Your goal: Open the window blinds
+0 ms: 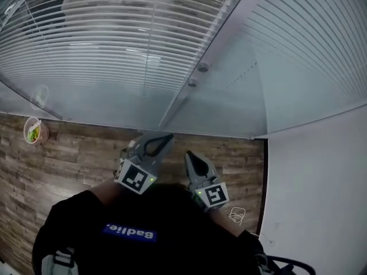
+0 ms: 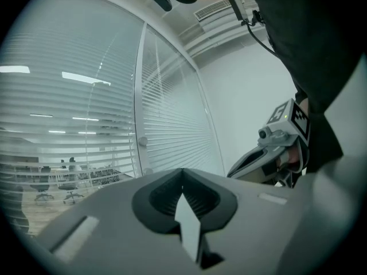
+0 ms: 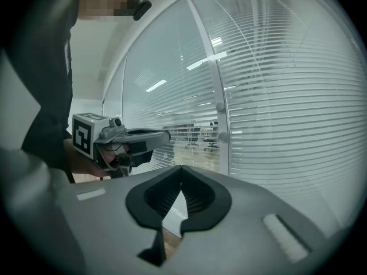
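Ahead of both tips, well apart: blinds (image 1: 109,44), sealed behind glass (image 1: 92,105), so no slat can be touched direct. L gripper (image 1: 164,140): jaws fully together, nothing betw. them. R gripper (image 1: 191,159): same, pads meeting, empty. Both held low and close to the body, side by side, aimed at the partition.

Only handles I see: two small round knobs (image 1: 203,67) on the white mullion (image 1: 229,22), up and beyond the tips, betw. the two panes. Judgement: these prob. tilt the slats. No cord or wand visible.

Risks from here:
- Jaws shut → would bump a knob, not take it. Must open before approach.
- Knob small, smooth, round; ribbed pads may slip on the twist, esp. if grip is off-centre.
- Knobs sit close together; wrong one = wrong pane moves.
- Hard tips vs glass: a poke could mark it.
- Turn direction unknown; wrong way shuts slats tighter.

Materials/shapes:
- Slats thin, flat, horizontal, pale.
- Pane left of tips: slats part tilted, office shows through.
- Pane right of tips: slats shut, opaque.
- Glass glossy, mirrors ceiling lights.
- Floor (image 1: 80,153) under tips: grained wood-look planks.
- Grippers grey moulded plastic.
- Cup (image 1: 35,132) on floor far left of L tips, by the glass.
- Thin white cable loop (image 1: 236,215) on floor just right of R gripper.
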`<action>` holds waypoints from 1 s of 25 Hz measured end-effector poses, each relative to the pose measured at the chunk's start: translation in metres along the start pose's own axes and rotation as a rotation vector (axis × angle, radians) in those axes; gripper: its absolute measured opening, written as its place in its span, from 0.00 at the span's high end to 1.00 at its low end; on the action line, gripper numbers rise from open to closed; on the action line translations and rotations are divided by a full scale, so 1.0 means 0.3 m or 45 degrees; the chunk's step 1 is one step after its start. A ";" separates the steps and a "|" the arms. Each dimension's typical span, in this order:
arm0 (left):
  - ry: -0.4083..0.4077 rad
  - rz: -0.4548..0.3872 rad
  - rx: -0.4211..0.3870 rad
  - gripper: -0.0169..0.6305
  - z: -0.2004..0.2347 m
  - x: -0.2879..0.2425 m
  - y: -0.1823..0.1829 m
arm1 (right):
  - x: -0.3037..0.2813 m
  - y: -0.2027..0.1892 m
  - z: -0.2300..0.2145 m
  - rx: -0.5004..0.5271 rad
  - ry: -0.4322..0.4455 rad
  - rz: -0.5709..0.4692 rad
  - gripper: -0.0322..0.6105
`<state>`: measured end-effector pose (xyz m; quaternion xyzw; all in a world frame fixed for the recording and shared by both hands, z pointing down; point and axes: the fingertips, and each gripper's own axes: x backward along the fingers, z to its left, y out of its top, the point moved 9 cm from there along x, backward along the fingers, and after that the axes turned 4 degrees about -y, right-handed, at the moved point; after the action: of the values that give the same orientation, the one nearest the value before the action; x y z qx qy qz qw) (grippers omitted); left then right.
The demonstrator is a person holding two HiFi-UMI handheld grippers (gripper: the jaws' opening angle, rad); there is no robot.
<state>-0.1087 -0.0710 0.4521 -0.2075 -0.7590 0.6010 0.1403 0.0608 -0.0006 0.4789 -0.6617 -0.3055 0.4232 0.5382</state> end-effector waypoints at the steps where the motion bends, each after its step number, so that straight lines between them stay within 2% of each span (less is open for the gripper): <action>1: 0.001 -0.003 -0.001 0.97 -0.001 -0.013 -0.006 | -0.003 0.000 -0.011 -0.003 -0.003 0.001 0.95; 6: 0.057 0.071 -0.084 0.97 0.084 -0.091 -0.066 | -0.088 -0.007 -0.088 -0.003 0.006 0.006 0.95; 13: 0.213 0.280 -0.260 0.97 0.181 -0.247 -0.048 | -0.090 0.086 -0.239 0.046 0.066 -0.084 0.95; 17: 0.273 0.382 -0.284 0.97 0.224 -0.314 -0.065 | -0.109 0.098 -0.320 0.067 0.107 -0.066 0.95; 21: 0.287 0.452 -0.343 0.97 0.241 -0.356 -0.087 | -0.141 0.090 -0.354 0.055 0.148 -0.066 0.95; 22: 0.290 0.471 -0.364 0.96 0.243 -0.368 -0.099 | -0.149 0.073 -0.367 0.049 0.161 -0.061 0.95; 23: 0.295 0.489 -0.383 0.90 0.247 -0.381 -0.106 | -0.156 0.061 -0.379 0.044 0.173 -0.057 0.95; 25: 0.305 0.521 -0.421 0.89 0.258 -0.404 -0.109 | -0.164 0.066 -0.393 0.042 0.194 -0.053 0.94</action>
<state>-0.0434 -0.2021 0.4698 -0.4457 -0.7672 0.4560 0.0689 0.1422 -0.1010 0.4785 -0.6764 -0.2704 0.3654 0.5795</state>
